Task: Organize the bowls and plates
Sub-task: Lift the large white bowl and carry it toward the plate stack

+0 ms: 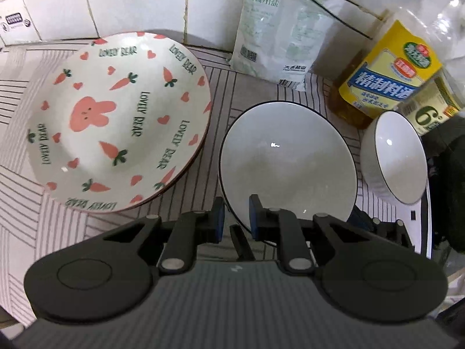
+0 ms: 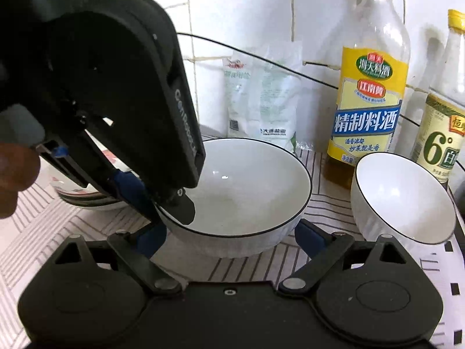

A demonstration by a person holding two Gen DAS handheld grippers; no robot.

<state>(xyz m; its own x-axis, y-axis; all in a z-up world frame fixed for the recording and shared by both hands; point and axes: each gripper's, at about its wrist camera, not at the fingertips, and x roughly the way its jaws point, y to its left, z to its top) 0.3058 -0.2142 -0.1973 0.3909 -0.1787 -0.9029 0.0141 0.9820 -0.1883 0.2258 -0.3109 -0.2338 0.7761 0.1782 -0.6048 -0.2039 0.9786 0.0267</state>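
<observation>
A large white bowl with a dark rim (image 1: 287, 160) (image 2: 247, 186) stands on the striped cloth. My left gripper (image 1: 237, 218) straddles its near rim, one pad inside and one outside, closed on the rim; it also shows in the right wrist view (image 2: 157, 200). My right gripper (image 2: 229, 235) is open wide, its fingers on either side of the same bowl's base, apart from it. A smaller white bowl (image 1: 395, 160) (image 2: 404, 197) stands to the right. A stack of carrot-and-rabbit plates (image 1: 119, 119) (image 2: 87, 197) lies to the left.
A salt bag (image 1: 279, 29) (image 2: 261, 96) leans on the tiled wall. A yellow-labelled cooking wine bottle (image 1: 389, 69) (image 2: 369, 87) and a vinegar bottle (image 2: 444, 101) stand behind the bowls. A black cable (image 2: 261, 58) runs along the wall.
</observation>
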